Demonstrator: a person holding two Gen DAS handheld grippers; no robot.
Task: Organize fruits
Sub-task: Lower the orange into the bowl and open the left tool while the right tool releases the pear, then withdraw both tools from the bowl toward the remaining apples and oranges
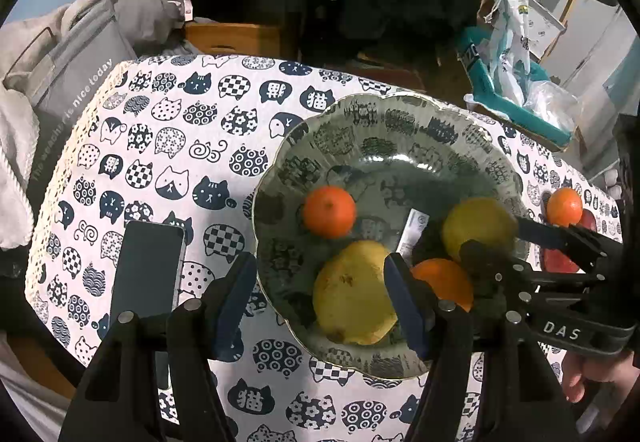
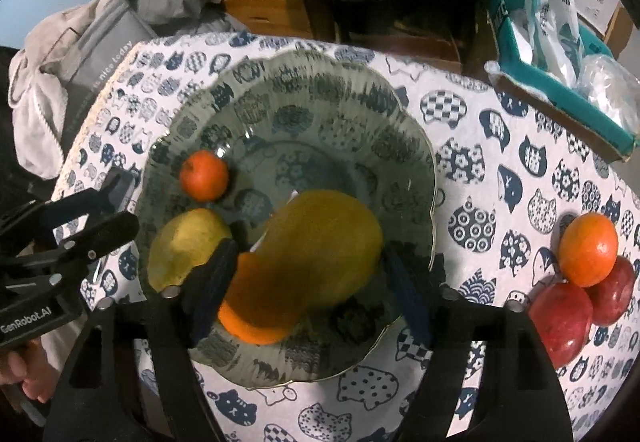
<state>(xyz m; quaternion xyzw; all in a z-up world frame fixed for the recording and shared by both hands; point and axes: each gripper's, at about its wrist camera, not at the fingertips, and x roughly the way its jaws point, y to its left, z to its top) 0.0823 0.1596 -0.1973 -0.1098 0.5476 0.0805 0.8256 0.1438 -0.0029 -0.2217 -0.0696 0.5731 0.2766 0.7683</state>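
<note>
A wide green patterned bowl (image 1: 380, 110) (image 2: 320, 82) holds a small tangerine (image 1: 329, 211) (image 2: 204, 175), a yellow-green pear (image 1: 354, 292) (image 2: 188, 250), an orange (image 1: 440, 278) (image 2: 248, 310) and a big yellow fruit (image 1: 480, 226) (image 2: 320, 242). The yellow fruit looks blurred and lies partly on the orange. My right gripper (image 2: 310, 286) (image 1: 508, 242) stands open around the yellow fruit, its pads off it. My left gripper (image 1: 320, 300) (image 2: 120, 208) hovers open over the bowl's near rim, one finger in front of the pear, gripping nothing.
Another orange (image 2: 588, 248) (image 1: 564, 206) and two red apples (image 2: 560, 318) lie on the cat-print tablecloth right of the bowl. A dark phone (image 1: 148, 270) lies left of it. A teal box with plastic bags (image 2: 560, 82) sits at the far right, a grey bag (image 1: 76, 70) off the left edge.
</note>
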